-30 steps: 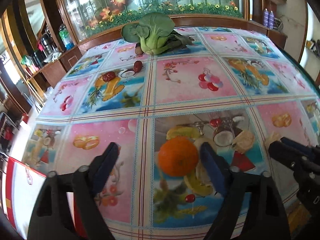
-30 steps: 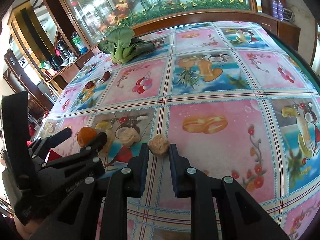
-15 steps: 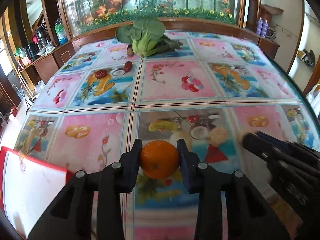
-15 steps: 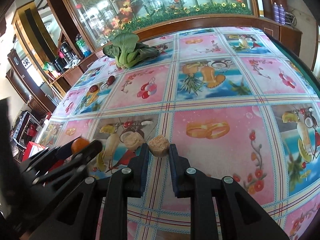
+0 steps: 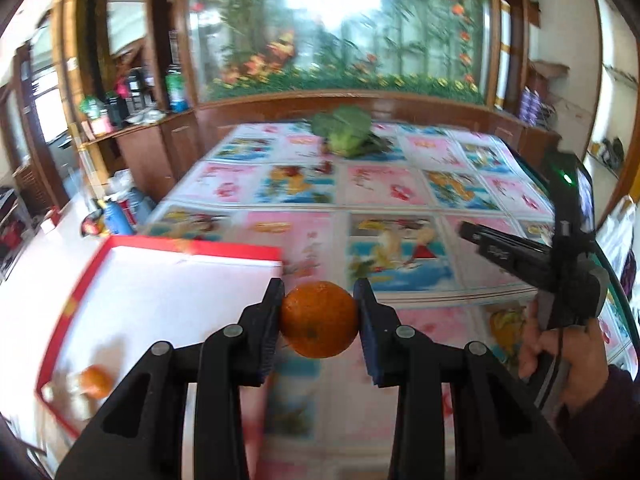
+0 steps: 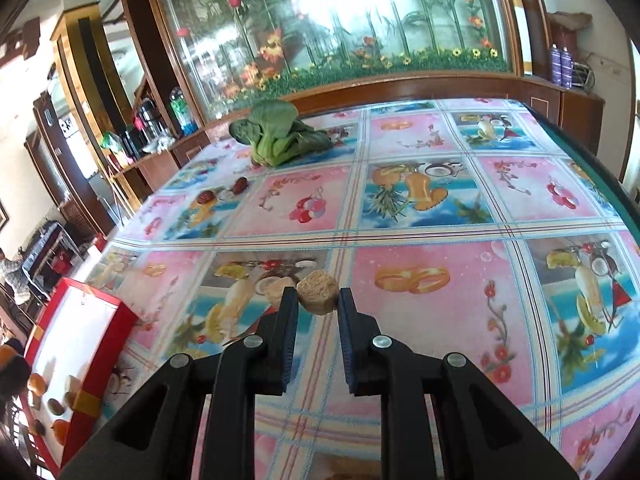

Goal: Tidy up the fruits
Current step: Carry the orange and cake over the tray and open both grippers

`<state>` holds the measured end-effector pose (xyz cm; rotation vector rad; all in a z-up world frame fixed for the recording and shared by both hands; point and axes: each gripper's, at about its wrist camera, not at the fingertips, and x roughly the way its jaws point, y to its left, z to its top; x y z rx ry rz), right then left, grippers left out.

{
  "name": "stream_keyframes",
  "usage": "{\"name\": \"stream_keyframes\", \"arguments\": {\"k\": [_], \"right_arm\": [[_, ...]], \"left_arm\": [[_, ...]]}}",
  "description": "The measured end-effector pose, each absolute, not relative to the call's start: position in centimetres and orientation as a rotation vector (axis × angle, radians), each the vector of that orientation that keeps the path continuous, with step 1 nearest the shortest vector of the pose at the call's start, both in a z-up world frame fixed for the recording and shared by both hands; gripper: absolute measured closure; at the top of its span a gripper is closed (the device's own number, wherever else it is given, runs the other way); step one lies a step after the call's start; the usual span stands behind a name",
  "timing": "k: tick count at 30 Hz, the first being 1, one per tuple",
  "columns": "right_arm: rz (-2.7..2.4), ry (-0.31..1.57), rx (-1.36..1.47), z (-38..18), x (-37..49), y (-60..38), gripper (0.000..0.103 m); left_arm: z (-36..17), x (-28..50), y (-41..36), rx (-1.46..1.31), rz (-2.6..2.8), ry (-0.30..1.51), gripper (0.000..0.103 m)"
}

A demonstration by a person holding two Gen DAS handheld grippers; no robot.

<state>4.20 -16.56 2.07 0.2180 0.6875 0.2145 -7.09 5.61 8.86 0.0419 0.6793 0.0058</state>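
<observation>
My left gripper (image 5: 319,292) is shut on an orange (image 5: 319,320) and holds it in the air just right of a red-rimmed white box (image 5: 160,292). Another orange (image 5: 95,381) lies in the box's near corner. My right gripper (image 6: 318,298) is closed around a small brown lumpy fruit (image 6: 318,297), low over the tablecloth. The box (image 6: 76,332) shows at left in the right wrist view with several small fruits (image 6: 52,404) inside. The right gripper's body (image 5: 520,252) shows at right in the left wrist view.
A bok choy (image 6: 276,136) lies at the table's far side, with two dark red fruits (image 6: 222,192) near it. A pale round piece (image 6: 276,292) lies left of the brown fruit. The fruit-print tablecloth (image 6: 440,208) covers the table. Wooden cabinets (image 5: 160,152) stand behind.
My left gripper has lifted the orange off the table and swung left toward the red box. My right gripper stays around the brown fruit, hardly moved.
</observation>
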Motion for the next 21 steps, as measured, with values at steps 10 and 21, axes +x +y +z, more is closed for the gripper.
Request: {"name": "stream_keyframes", "arguments": {"k": [10, 21], "right_arm": [[0.429, 0.644, 0.263, 4.9, -1.8, -8.2, 0.085], [0.701, 0.707, 0.119, 5.5, -3.8, 6.7, 0.085]], "left_arm": [[11.1, -12.1, 17.3, -0.033, 0.227, 0.571, 0.065], [8.9, -13.3, 23.0, -0.048, 0.343, 0.561, 0.065]]}}
